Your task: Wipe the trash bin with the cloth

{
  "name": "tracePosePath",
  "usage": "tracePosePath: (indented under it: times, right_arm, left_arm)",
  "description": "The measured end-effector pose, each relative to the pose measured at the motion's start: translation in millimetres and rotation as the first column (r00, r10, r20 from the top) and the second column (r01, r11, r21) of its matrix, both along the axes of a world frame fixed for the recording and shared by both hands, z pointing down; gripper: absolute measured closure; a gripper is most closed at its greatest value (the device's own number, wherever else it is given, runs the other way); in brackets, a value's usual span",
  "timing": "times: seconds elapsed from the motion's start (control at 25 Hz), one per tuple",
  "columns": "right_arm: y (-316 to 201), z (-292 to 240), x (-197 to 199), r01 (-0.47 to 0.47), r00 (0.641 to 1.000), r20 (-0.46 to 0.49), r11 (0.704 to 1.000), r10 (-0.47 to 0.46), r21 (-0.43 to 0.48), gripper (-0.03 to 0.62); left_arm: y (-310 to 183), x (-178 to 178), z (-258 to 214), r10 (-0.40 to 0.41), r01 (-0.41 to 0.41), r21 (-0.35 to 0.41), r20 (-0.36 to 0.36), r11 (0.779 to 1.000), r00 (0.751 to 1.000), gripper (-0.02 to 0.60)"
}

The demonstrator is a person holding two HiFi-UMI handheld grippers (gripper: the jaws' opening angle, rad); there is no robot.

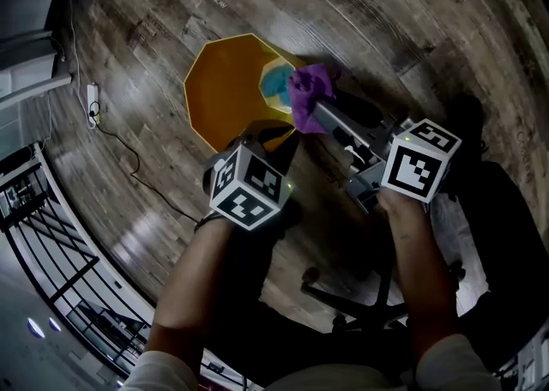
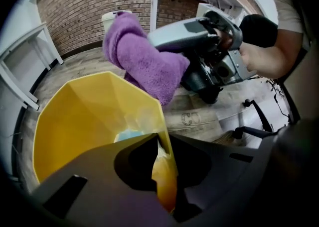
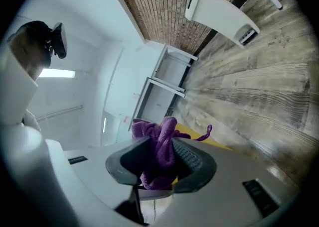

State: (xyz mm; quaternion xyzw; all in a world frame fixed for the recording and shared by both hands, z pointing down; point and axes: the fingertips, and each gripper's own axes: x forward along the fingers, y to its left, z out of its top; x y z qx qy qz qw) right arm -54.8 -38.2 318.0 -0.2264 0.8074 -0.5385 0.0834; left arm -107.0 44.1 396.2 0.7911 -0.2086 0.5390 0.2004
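Bin (image 1: pixel 225 81): yellow, on floor, upper centre of head view.
Left gripper (image 2: pixel 162 171): your jaws narrow, clamped on bin rim. Hold bin steady.
Right gripper (image 3: pixel 159 169): jaws pinching cloth (image 3: pixel 158 141), above rim. Press cloth flat along wall.

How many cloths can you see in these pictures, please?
1: the purple cloth, clamped in the right gripper above the yellow trash bin's edge. A blue thing inside the bin might be another; I cannot tell.
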Motion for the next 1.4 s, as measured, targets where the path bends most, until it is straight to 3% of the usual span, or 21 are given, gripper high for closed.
tracePosePath:
  times: [0.12,0.2,0.6,0.88,1.0,1.16,1.4]
  right_arm:
    - [4,-3,-4,0.040,0.998,-0.040,0.998,-0.038,0.050,0.463]
    - [6,8,-4,0.043,0.997,-0.062,0.998,-0.040,0.035,0.464]
    - [5,30,-5,0.013,0.994,0.110,0.997,-0.004,-0.079,0.464]
    - [6,36,-2,0.006,0.991,0.132,0.994,0.008,-0.110,0.464]
    - [6,43,-2,0.011,0.995,0.102,0.993,0.001,-0.115,0.464]
    - [10,76,-3,0.031,0.998,-0.044,0.990,-0.037,-0.139,0.464]
    - [3,112,-8,0.028,0.991,-0.124,0.985,-0.049,-0.170,0.464]
  left_arm:
    - [0,2,-1,-0.008,0.008,-0.001,-0.001,1.000,1.000,0.543]
    - [1,3,-1,-0.007,0.007,0.000,0.002,1.000,1.000,0.543]
    - [1,2,1,-0.008,0.008,-0.003,0.000,1.000,1.000,0.543]
    - [1,2,-1,-0.009,0.009,-0.006,-0.002,1.000,1.000,0.543]
    - [2,3,-1,-0.009,0.009,-0.007,-0.002,1.000,1.000,0.543]
    - [1,4,-1,-0.010,0.010,-0.006,0.002,1.000,1.000,0.543]
    - [-1,4,-1,-0.016,0.016,0.001,0.000,1.000,1.000,0.543]
